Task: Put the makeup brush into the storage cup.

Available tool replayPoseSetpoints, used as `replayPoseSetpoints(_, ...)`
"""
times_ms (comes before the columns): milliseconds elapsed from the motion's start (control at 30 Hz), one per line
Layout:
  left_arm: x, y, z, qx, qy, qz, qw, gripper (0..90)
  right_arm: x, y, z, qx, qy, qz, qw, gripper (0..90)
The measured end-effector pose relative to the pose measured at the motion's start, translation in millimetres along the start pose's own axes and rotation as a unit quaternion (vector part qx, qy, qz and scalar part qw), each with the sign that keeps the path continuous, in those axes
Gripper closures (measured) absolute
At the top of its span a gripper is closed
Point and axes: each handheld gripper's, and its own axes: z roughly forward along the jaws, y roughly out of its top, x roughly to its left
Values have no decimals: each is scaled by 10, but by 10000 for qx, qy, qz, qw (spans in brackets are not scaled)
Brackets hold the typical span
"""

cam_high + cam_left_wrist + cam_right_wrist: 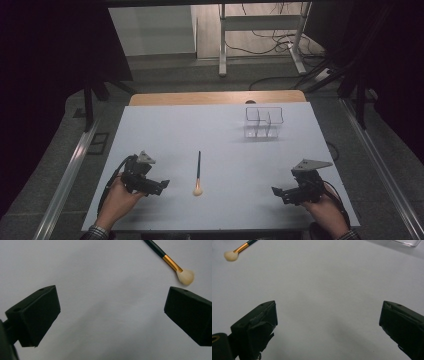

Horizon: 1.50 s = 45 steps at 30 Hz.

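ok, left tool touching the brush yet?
Apart. The high view shows bare white table between the left tool and the makeup brush; the left gripper view shows open jaws with the brush tip beyond them.

- White table top: flat, pale, with a wooden edge strip along its far side.
- Clear compartmented organiser: stands far right on the table, upright.
- Metal desk frame: on the floor beyond, with loose cables beside it.

left tool: jaws wide apart, held low | right tool: jaws wide apart, held low
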Motion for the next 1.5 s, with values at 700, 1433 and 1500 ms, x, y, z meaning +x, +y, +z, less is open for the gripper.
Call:
replayPoseSetpoints(700,-72,195,99,241,-152,186,9994,11,4,-1,7,39,-25,-10,10000,17)
replayPoseSetpoints(1433,-205,414,219,378,-239,394,9982,12,31,-4,22,78,-105,-189,9997,15)
replayPoseSetpoints(1500,-217,439,229,389,-263,412,9980,12,29,-3,22,96,-106,-230,9996,15)
